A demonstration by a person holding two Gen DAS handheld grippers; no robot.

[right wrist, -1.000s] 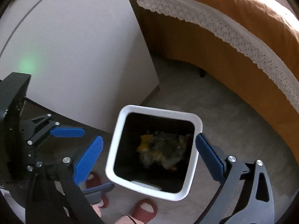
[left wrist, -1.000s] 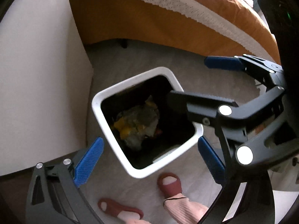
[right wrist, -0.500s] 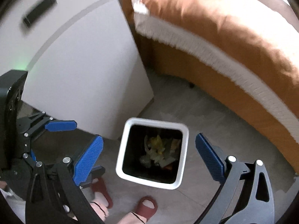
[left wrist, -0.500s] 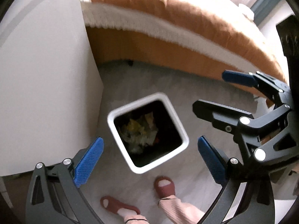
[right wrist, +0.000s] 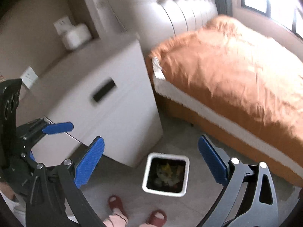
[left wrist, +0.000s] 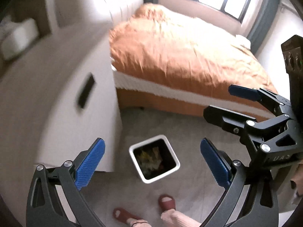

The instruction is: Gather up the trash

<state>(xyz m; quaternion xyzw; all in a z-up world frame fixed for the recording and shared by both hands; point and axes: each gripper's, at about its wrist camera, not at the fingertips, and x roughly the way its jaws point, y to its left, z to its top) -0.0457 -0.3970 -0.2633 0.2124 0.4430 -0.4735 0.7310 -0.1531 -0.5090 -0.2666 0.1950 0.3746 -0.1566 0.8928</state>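
1. While both jaws stand released and empty, the left gripper [left wrist: 151, 162] and right gripper [right wrist: 151, 160] frame the floor at lower frame.
2. Crumpled trash [right wrist: 167, 174] already lies inside the white bin [right wrist: 145, 172], lower centre.
3. Beyond, the cabinet [right wrist: 106, 102] and bed [right wrist: 236, 75] show no visible litter; collection looks nearly done.

We see a grey floor [right wrist: 117, 181] bearing a white square bin [right wrist: 186, 172] of mixed trash [right wrist: 167, 174], a white cabinet [right wrist: 121, 117] beside it, an orange-covered bed [right wrist: 236, 79], and a person's red slippers [right wrist: 116, 203].
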